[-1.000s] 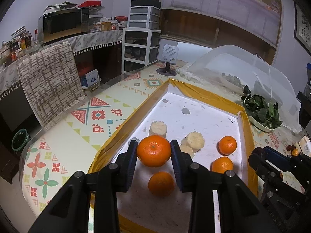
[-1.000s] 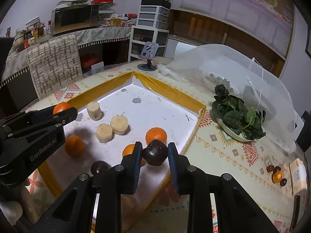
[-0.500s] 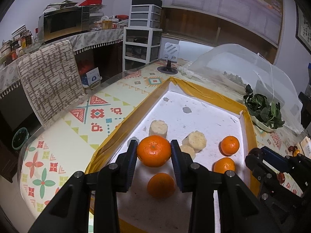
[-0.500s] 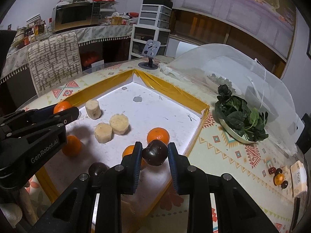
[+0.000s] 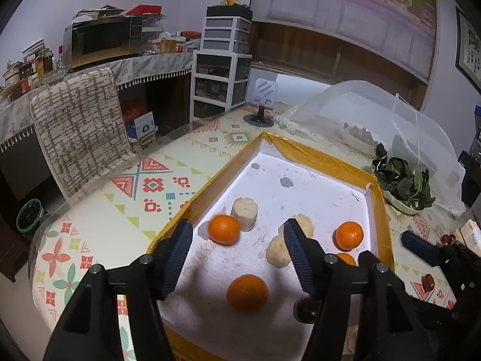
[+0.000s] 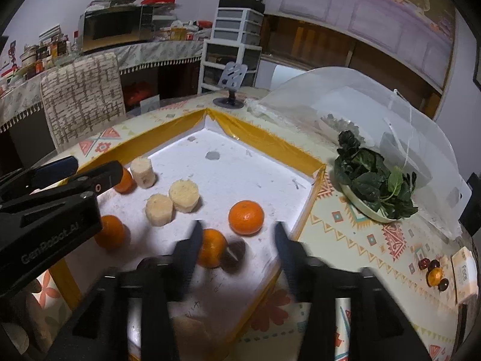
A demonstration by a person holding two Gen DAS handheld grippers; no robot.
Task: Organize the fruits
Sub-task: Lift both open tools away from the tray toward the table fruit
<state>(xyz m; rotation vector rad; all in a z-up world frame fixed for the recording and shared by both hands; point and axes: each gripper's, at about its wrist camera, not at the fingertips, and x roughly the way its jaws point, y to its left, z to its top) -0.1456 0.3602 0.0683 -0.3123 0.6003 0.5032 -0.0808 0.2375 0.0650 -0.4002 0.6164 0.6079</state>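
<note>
Both my grippers have just been opening, and nothing is pressed between the jaws now.

In the left wrist view, the left gripper (image 5: 237, 242) stands released. The mandarin (image 5: 224, 229) lies on the white mat (image 5: 300, 192), a little left of the middle of the gap and nearer the left finger, not touching it. It is round, so there is no long axis to align.

In the right wrist view, the right gripper (image 6: 237, 245) is released too. The dark fruit (image 6: 233, 257) lies low in the gap, in the lower middle of the frame, touching a second mandarin (image 6: 212, 248) beside the left finger. I judge each fruit is nearest to its own gripper.
</note>
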